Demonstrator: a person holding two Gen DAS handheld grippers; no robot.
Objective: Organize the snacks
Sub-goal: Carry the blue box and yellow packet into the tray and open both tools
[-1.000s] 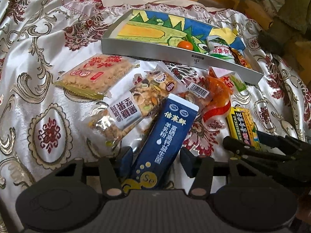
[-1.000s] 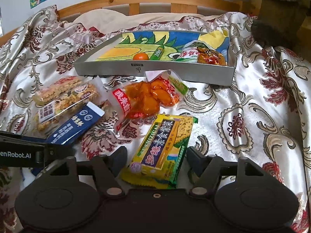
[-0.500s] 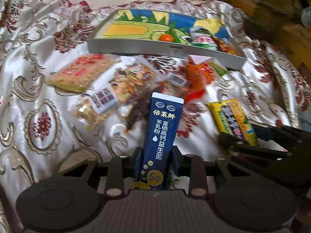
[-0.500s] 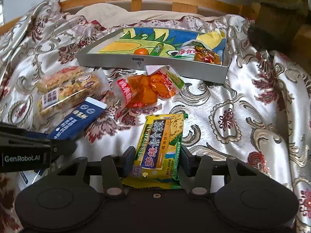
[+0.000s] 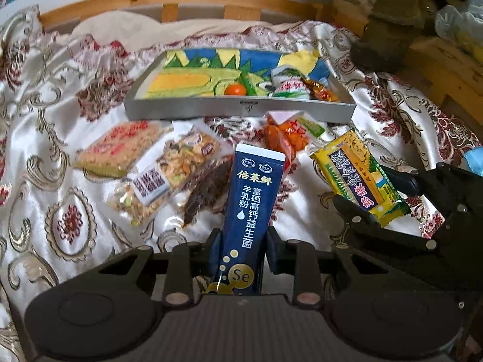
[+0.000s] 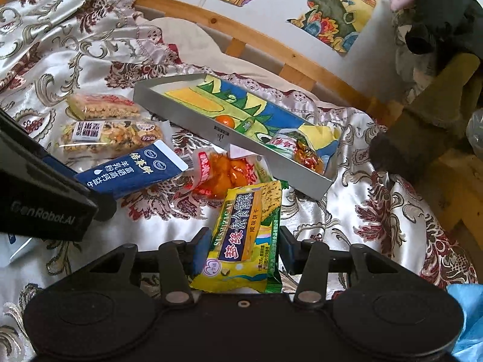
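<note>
Blue sachet (image 5: 252, 211) gripped by left claw (image 5: 240, 250) | yellow biscuit pack (image 6: 246, 238) gripped by right claw (image 6: 244, 252)

The left hand-held gripper (image 5: 240, 249) clamps a navy sachet (image 5: 252, 211); the grey tray (image 5: 241, 110) lies toward the bed's headboard edge.

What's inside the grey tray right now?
Inside the grey tray: a small orange ball, a green tube, a white-green packet and a red-gold wrapped snack. Anything under those packets is hidden.
</note>
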